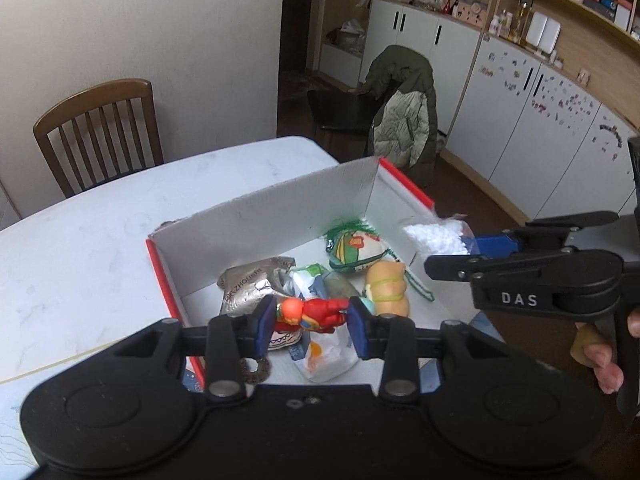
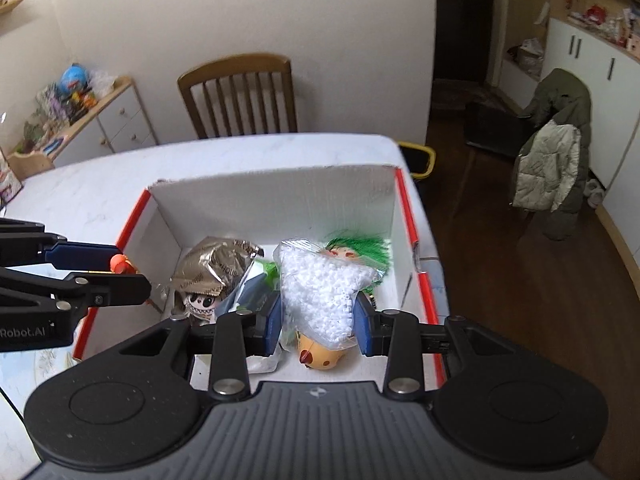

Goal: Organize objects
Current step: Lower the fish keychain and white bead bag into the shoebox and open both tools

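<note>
Left hand-held gripper: blue pads closed onto a small red toy figure with an orange head, held crosswise between them, above the near end of the box. In the right wrist view the same figure shows only as an orange bit between the left pads at frame left.

Right hand-held gripper: pads pressed in on a clear bag of white beads, bag standing up between them over the box interior. In the left wrist view this bag sits at the tip of the right tool, over the box's right wall. A hand grips that tool's handle at far right.

Cardboard box, white inside with red edges, sits on the white surface, open top, tall far flap upright. Inside, near end: a white packet with orange print and a small panda-face toy. Middle: crumpled silver foil bag, yellow round toy under the bead bag. Further in: green-haired doll lying by the right wall. Items crowded, several touching; exact overlaps unclear.

Beyond the surface: wooden chair against the wall. Right of it, a coat draped over another chair, white cabinets behind, cluttered shelves above.
</note>
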Available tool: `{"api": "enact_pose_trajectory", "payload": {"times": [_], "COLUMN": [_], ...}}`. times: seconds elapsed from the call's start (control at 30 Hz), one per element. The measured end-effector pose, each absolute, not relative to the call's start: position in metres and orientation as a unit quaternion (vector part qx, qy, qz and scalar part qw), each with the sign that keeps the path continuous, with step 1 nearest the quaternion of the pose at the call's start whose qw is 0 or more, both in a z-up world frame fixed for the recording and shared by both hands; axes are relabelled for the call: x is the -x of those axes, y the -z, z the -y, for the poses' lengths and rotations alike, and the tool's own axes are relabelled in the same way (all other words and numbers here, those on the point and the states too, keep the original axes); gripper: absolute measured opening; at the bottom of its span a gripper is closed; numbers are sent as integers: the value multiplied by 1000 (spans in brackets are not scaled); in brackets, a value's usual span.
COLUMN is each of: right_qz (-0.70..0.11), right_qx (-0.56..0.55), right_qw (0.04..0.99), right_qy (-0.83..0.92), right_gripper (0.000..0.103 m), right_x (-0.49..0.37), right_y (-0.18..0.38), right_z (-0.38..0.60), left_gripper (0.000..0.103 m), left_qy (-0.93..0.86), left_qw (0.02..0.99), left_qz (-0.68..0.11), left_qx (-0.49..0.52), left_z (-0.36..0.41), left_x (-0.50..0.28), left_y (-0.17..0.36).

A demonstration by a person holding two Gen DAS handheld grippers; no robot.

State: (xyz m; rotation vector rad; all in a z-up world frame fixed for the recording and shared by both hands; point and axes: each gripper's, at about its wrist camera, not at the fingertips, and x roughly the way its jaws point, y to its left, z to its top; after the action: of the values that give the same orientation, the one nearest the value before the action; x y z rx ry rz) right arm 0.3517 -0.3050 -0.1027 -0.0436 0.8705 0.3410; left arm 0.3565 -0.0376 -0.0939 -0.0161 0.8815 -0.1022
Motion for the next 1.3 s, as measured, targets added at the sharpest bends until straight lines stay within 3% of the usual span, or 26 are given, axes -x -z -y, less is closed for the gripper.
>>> {"api": "enact_pose_trajectory", "payload": {"times": [0.5,1.3], "right_qz": [-444,-463], "right_qx": [72,79], "right_qw": [869,856], "right_qy": [-205,-216], "right_gripper": [36,37], "right_x": [-380,-393], "right_y": [142,161], "right_z": [276,269], "left_gripper": [37,37], "left_qy": [20,10], "left_qw": [874,848], "left_qz": [-486,-530], "left_qx": [-14,-20], "left_z": [42,46], "left_x": [-382,-401], "left_y": [144,180]}}
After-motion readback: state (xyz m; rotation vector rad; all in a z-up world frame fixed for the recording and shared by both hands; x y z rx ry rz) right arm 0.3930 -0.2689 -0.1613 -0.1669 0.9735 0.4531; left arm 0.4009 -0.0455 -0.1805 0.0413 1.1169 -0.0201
